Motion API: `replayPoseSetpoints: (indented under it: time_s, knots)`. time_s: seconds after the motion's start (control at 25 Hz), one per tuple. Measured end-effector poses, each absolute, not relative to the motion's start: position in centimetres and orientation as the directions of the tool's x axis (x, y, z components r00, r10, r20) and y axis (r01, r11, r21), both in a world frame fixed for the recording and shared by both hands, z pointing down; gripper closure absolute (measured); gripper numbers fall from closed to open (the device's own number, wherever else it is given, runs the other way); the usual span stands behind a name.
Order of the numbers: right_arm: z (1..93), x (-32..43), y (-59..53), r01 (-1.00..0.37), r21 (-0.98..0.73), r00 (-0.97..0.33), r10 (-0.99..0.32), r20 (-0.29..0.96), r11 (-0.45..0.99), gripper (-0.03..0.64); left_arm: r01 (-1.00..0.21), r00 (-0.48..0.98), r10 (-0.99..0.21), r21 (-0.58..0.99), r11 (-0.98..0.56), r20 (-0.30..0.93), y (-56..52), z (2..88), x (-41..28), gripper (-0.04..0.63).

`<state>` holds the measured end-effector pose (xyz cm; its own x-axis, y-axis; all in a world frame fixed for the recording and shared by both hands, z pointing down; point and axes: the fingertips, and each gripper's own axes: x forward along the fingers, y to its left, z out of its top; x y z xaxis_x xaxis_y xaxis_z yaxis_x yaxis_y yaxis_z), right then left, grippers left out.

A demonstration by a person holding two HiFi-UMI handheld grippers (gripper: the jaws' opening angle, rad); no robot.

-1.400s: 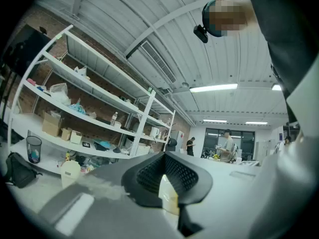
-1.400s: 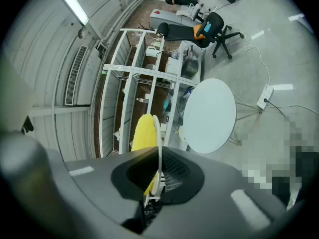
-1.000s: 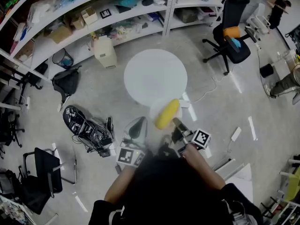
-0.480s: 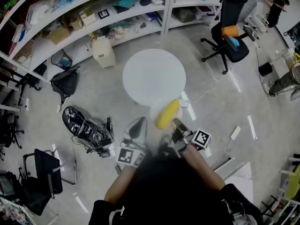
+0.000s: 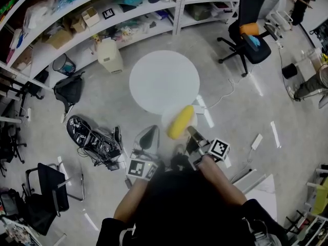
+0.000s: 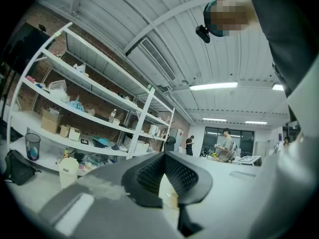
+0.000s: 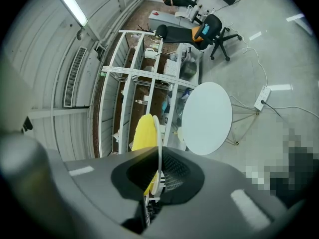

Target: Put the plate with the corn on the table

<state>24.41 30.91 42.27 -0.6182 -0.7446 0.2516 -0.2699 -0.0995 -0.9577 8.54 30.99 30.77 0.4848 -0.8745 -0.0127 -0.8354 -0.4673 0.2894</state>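
Observation:
A white plate (image 5: 167, 118) with a yellow corn cob (image 5: 181, 122) on it hangs in the air just at the near edge of the round white table (image 5: 164, 81). My right gripper (image 5: 190, 133) is shut on the plate's near rim. In the right gripper view the plate (image 7: 159, 133) stands edge-on between the pads, the corn (image 7: 143, 131) to its left and the table (image 7: 207, 118) beyond. My left gripper (image 5: 148, 137) is held to the left of the plate, below the table edge; its jaws (image 6: 164, 156) are shut with nothing in them.
White shelving (image 5: 102, 19) with boxes runs along the far side. A black office chair (image 5: 251, 29) stands at the right, a white bin (image 5: 110, 55) and a black bag (image 5: 72, 88) at the left. Cables and a marker board (image 5: 95, 140) lie on the floor, and a power strip (image 5: 204, 113) lies by the table.
The whole view has shifted slightly up and left. The plate with the corn stays in my right gripper at the table's near edge; the left gripper keeps its place.

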Motion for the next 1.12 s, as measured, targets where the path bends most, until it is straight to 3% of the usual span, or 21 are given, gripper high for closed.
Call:
replayPoseSetpoints:
  time_s: [1.12]
  knots:
    - [42.4,27.9,26.2,-0.272,-0.96,-0.691,-0.68,0.248,-0.073,0.598,-0.903,0.366,-0.93,0.239,-0.358,-0.009,27.0,30.6,13.1,0.594]
